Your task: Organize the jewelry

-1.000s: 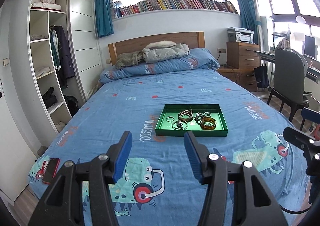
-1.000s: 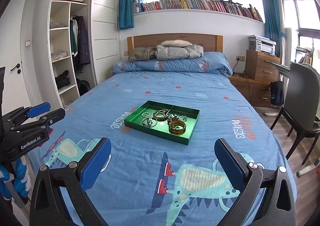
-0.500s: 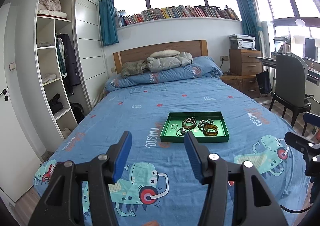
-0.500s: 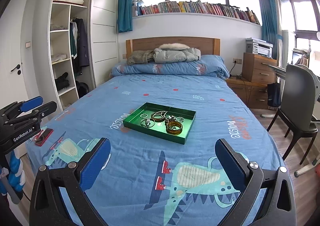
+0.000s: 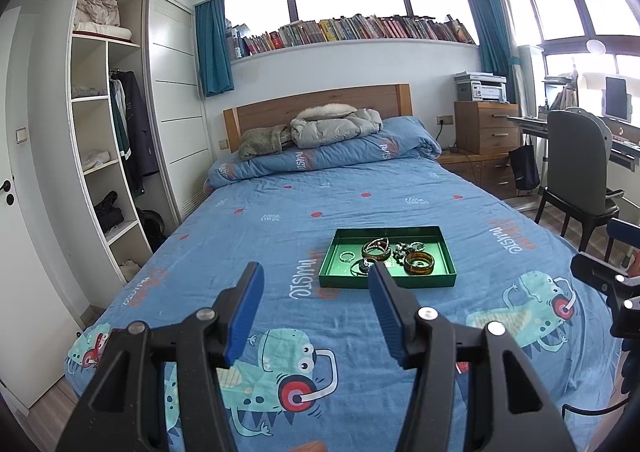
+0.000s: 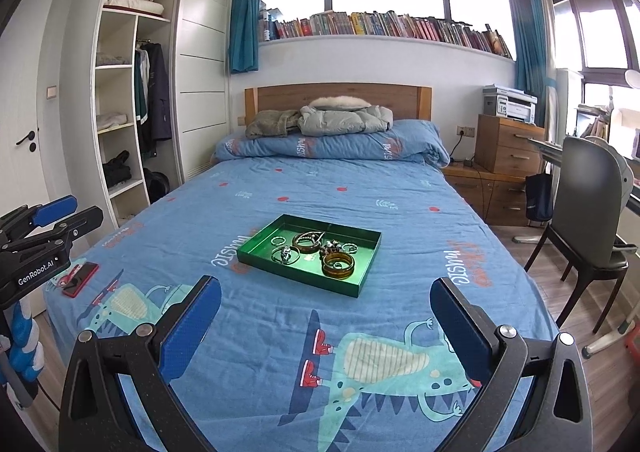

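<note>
Jewelry (image 6: 316,250) heaped in green tray (image 6: 362,286) ahead of both grippers; left gripper (image 5: 316,284) half-spread, right gripper (image 6: 326,294) wide, both empty; sorting stage unclear.

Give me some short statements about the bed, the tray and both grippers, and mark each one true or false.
1. The green rectangular tray lies on the blue cartoon-print bedcover. True.
2. The tray is empty. False: it holds rings and bangles, among them an amber-brown bangle.
3. The left gripper grips a ring. False: its jaws are open and hold nothing.
4. The right gripper is open, short of the tray. True.
5. A red phone lies near the bed's edge. True.
</note>
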The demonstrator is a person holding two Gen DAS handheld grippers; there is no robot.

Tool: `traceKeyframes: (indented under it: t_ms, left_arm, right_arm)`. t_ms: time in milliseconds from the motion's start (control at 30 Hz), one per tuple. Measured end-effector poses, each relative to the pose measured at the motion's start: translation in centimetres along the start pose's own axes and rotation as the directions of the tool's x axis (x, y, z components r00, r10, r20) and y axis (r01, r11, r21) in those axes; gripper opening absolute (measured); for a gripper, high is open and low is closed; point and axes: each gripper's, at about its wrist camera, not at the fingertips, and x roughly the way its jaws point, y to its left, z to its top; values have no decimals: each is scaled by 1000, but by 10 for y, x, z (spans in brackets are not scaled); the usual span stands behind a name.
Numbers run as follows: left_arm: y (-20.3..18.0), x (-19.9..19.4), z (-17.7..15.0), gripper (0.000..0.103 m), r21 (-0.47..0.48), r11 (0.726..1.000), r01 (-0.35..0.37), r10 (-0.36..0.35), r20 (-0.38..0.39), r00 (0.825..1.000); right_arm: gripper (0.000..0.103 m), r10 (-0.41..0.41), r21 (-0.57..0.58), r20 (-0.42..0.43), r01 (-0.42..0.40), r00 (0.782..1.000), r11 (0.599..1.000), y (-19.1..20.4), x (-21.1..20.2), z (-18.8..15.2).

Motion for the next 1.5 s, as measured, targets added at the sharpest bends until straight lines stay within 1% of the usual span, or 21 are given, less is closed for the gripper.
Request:
traceKeyframes:
  t_ms: [400,1067,1500]
  left_arm:
    - [-4,7,-2,52,-7,1000,14,-14,-18,1000]
    - [-14,23,-7,53,-14,1000,15,-16,-47,999]
    - [-14,33,-10,53,-19,1000,11,-12,-69,998]
  right_arm:
    - [103,-36,12,36,35,999,999,-2,0,2]
    - [103,-43,4,35,43,998,999,-2,9,1]
    - [103,-44,18,11,44,999,999,-9,20,-5]
